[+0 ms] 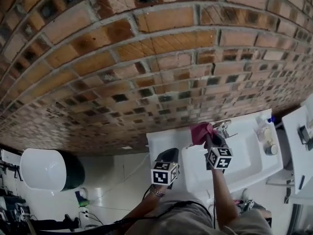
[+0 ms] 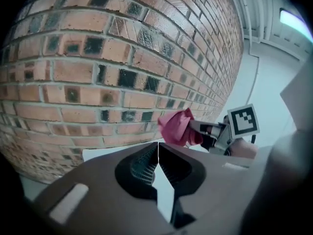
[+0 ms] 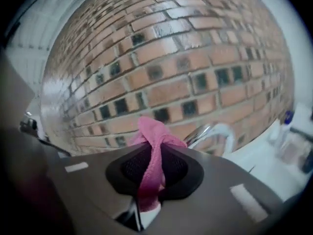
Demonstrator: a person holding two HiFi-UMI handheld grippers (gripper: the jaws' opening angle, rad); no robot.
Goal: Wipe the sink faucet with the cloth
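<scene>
A pink cloth [image 1: 200,132] is pinched in my right gripper [image 1: 209,140], which is shut on it above the white sink [image 1: 254,165]. The chrome faucet [image 1: 223,127] stands just right of the cloth by the brick wall. In the right gripper view the cloth [image 3: 152,151] bunches between the jaws, and the faucet [image 3: 215,132] curves a little to its right. My left gripper [image 1: 172,155] hangs shut and empty at the sink's left edge. From the left gripper view I see the cloth [image 2: 177,126] held by the right gripper [image 2: 195,127], beyond my closed jaws [image 2: 158,153].
A brick wall [image 1: 146,58] rises behind the sink. Bottles [image 1: 266,131] stand on the sink's right ledge, and a white shelf [image 1: 298,131] lies farther right. A white toilet [image 1: 44,169] sits at the lower left. The person's arms reach up from below.
</scene>
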